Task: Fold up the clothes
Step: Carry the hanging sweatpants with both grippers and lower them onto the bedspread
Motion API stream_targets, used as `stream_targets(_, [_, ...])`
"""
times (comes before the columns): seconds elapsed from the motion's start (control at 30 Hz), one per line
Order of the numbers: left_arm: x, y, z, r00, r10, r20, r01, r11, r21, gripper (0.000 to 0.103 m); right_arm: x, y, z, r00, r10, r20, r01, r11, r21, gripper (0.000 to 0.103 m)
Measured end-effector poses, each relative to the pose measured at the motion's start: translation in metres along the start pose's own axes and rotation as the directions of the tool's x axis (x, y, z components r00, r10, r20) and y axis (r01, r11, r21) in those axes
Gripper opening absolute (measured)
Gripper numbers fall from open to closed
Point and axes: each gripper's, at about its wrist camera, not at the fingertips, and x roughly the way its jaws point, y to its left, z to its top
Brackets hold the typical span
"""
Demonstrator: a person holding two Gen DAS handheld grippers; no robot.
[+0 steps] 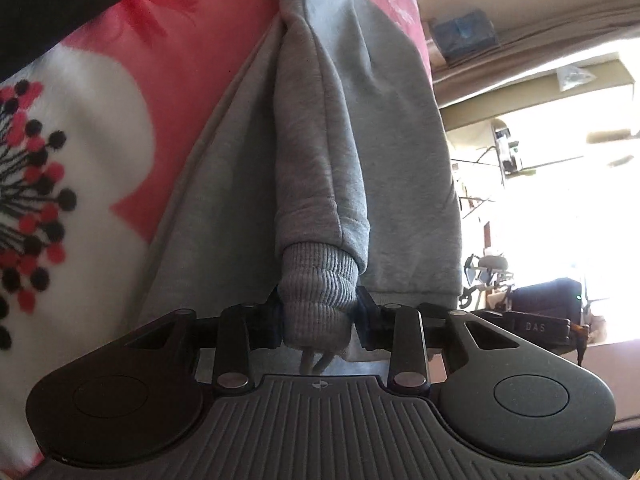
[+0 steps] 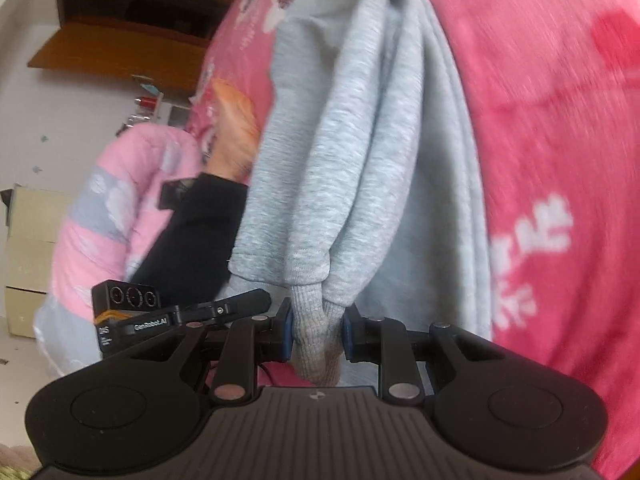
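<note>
Your jaws are pinching ribbed cuffs on both sides: the left gripper (image 1: 318, 316) is clamping one cuff (image 1: 316, 300), and the right gripper (image 2: 318, 330) is squeezing the other cuff (image 2: 318, 340). The grey sweatshirt (image 1: 360, 160) is stretching away from you over the pink floral blanket (image 1: 120, 128), its hem (image 1: 416, 290) lying just beyond your left fingers. Blanket is spreading wide on your outer sides. In the right view a hand (image 2: 236, 136) in a black sleeve (image 2: 192, 240) is crowding the sweatshirt's edge, with a pink quilted jacket (image 2: 104, 208) behind it.
</note>
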Motion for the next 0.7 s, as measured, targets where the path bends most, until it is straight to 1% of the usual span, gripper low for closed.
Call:
stream_targets(0.1, [-0.004, -0.005, 0.001, 1.0, 0.008, 0.005, -0.008, 0.999, 0.037, 0.033, -0.002, -0.011, -0.009, 0.999, 0.032, 0.006, -0.032, 0.999, 0.007, 0.025])
stream_targets(0.17, [-0.002, -0.006, 0.002, 1.0, 0.028, -0.012, -0.028, 0.998, 0.052, 0.033, -0.001, -0.015, -0.012, 0.999, 0.048, 0.009, -0.048, 0.999, 0.005, 0.025])
stream_targets(0.23, [0.002, -0.004, 0.004, 0.998, 0.044, -0.04, -0.043, 0.998, 0.042, 0.032, 0.0, -0.023, -0.017, 0.999, 0.051, 0.003, -0.051, 0.999, 0.01, 0.025])
stream_targets(0.3, [0.002, -0.005, 0.004, 0.998, 0.038, -0.054, -0.037, 0.999, 0.028, 0.032, 0.001, -0.029, -0.021, 0.998, 0.059, -0.005, -0.058, 0.998, 0.027, 0.025])
stream_targets(0.37, [-0.001, -0.006, 0.006, 0.998, 0.029, -0.058, -0.027, 0.999, 0.037, 0.032, -0.004, -0.034, -0.024, 0.997, 0.078, -0.009, -0.077, 0.997, 0.031, 0.025])
stream_targets(0.47, [0.002, -0.004, 0.004, 0.997, 0.031, -0.073, -0.03, 0.999, 0.022, 0.032, 0.009, -0.024, -0.024, 0.996, 0.093, -0.015, -0.092, 0.995, 0.022, 0.025])
stream_targets(0.53, [0.001, -0.003, 0.002, 0.996, 0.028, -0.087, -0.027, 1.0, 0.012, 0.032, 0.012, -0.025, -0.026, 0.995, 0.095, -0.028, -0.094, 0.995, 0.034, 0.025])
stream_targets(0.63, [0.004, -0.004, 0.002, 0.994, 0.033, -0.108, -0.03, 0.999, 0.032, 0.032, 0.013, -0.024, -0.028, 0.995, 0.091, -0.045, -0.09, 0.996, 0.018, 0.025])
stream_targets(0.7, [0.009, -0.002, 0.005, 0.992, 0.04, -0.119, -0.038, 0.999, 0.025, 0.033, 0.014, -0.026, -0.029, 0.995, 0.082, -0.049, -0.082, 0.997, 0.009, 0.025])
